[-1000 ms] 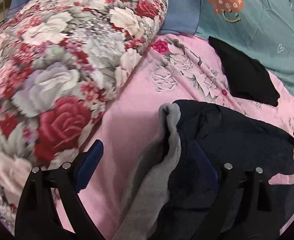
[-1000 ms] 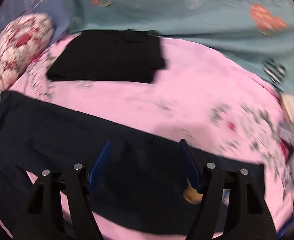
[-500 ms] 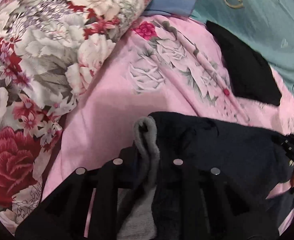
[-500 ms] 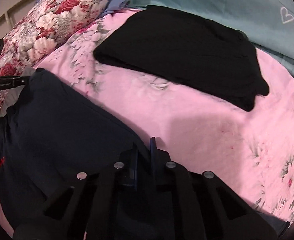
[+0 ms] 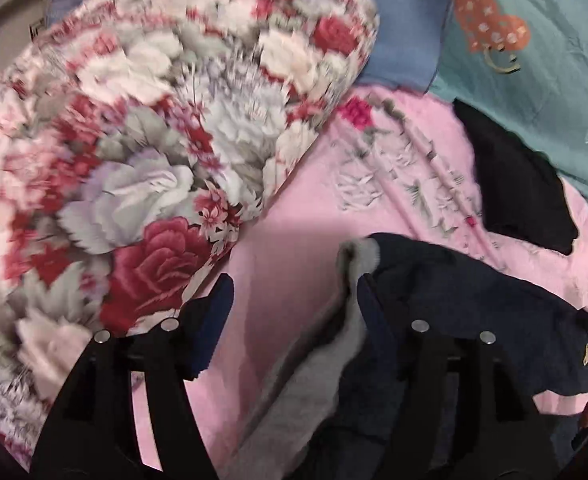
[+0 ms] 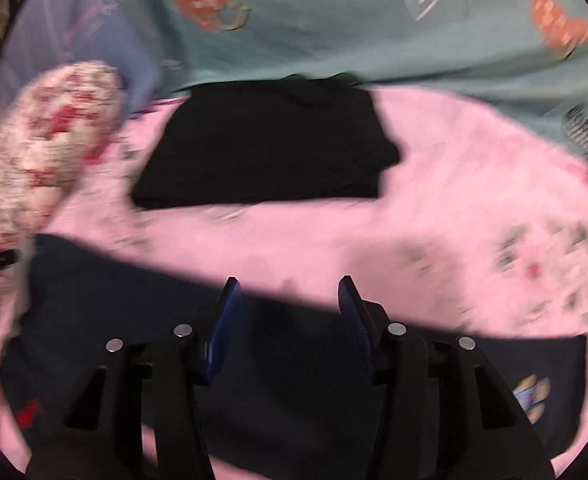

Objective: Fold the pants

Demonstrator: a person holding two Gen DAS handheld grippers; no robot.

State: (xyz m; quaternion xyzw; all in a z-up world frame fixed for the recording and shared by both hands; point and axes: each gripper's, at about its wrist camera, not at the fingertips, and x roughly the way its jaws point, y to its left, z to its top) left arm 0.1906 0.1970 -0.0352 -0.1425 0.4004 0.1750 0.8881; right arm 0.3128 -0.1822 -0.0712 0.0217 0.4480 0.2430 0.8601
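Observation:
Dark navy pants (image 5: pixel 474 300) with a grey lining (image 5: pixel 350 320) lie on the pink sheet (image 5: pixel 294 248). My left gripper (image 5: pixel 294 300) is open, its fingers either side of the pants' grey-lined corner, holding nothing. In the right wrist view the pants (image 6: pixel 134 320) stretch across the pink sheet (image 6: pixel 434 208). My right gripper (image 6: pixel 290 300) is open just above the pants' far edge, empty. A small emblem (image 6: pixel 532 396) shows on the pants at the right.
A rolled floral quilt (image 5: pixel 134 140) lies at the left and also shows in the right wrist view (image 6: pixel 46 152). A folded black garment (image 6: pixel 266 140) lies beyond the pants, also in the left wrist view (image 5: pixel 518 184). A teal heart-print cover (image 6: pixel 354 32) lies behind.
Both grippers were shut on the pants half a second ago; both have now opened, let go and pulled back. The pants rest on the sheet.

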